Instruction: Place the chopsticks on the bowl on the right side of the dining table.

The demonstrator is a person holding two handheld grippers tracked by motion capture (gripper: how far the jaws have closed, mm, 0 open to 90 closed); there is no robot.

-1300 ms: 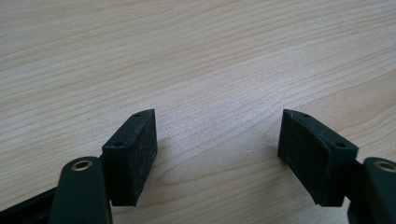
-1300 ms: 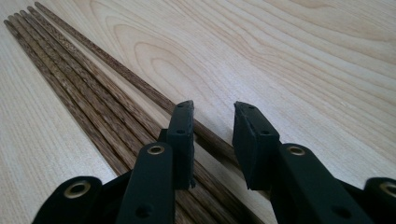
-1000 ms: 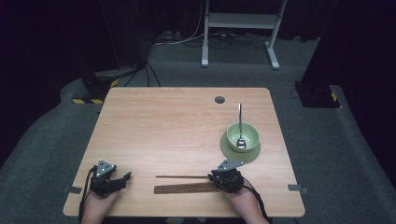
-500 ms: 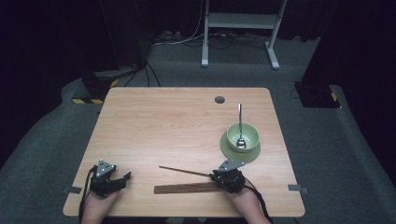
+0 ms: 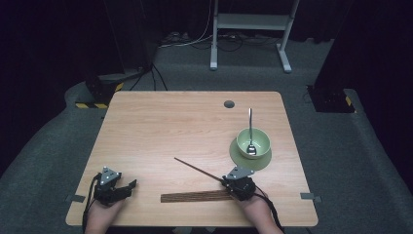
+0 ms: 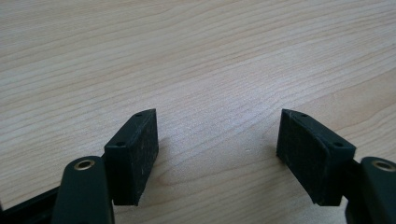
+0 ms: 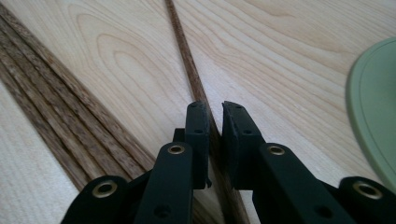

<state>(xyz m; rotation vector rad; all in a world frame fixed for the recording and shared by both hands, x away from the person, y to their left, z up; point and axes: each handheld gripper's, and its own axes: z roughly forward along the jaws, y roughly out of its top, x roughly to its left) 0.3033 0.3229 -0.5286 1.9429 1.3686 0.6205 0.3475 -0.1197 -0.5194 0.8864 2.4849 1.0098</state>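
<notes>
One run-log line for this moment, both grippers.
right gripper: shut on dark wooden chopstick, angled off pile | left gripper: open, over bare table

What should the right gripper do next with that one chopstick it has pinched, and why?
Probably lift it a little and carry it clear. The right gripper is shut on the single chopstick, which already angles away from the remaining chopsticks on the table. The left gripper is open over bare wood, so it plays no part.
</notes>
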